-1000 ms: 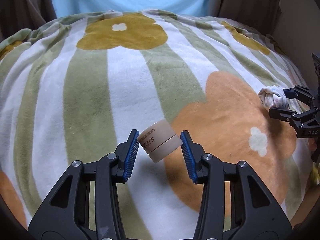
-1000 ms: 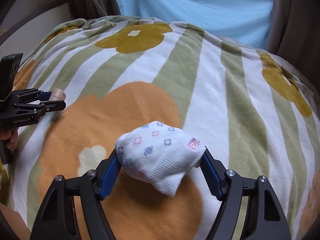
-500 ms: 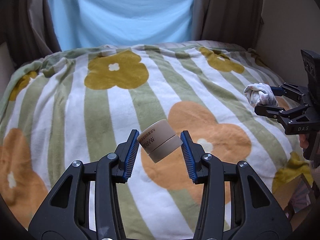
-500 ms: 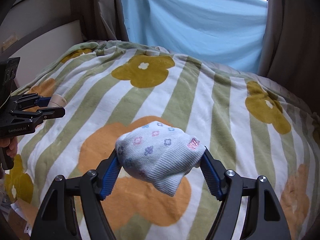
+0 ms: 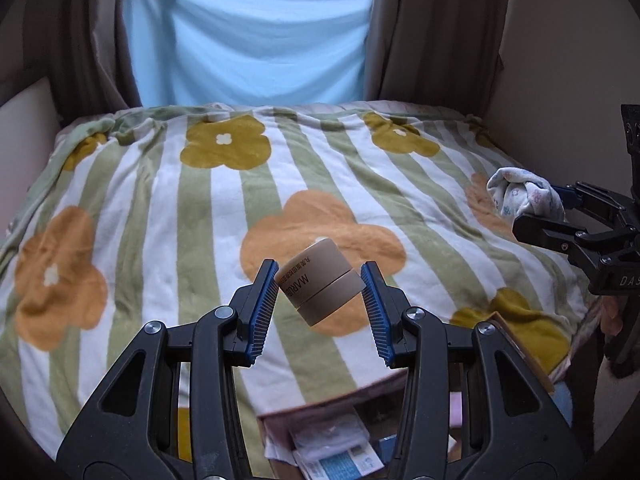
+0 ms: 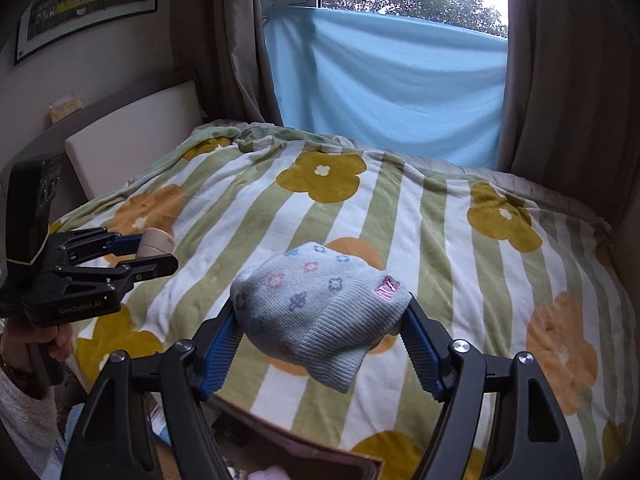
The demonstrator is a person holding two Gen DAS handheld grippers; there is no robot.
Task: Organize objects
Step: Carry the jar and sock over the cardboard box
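While both loads hang clear above the bed's blanket [image 5: 168, 216], we should carry them level toward the open box [image 5: 332, 444] below its edge, easing grip only once over it. Our left gripper [image 5: 320, 304] pinches a tilted beige jar [image 5: 318, 286]; our right gripper [image 6: 322, 344] clamps a white knit sock bundle [image 6: 316, 304] with small flowers.

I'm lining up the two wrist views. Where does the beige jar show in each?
Left wrist: the jar sits low and central, tilted, clamped in the left tool.
Right wrist: the jar is small at the left edge, in that same tool.
Shared landmark: the blue sheet at the window.
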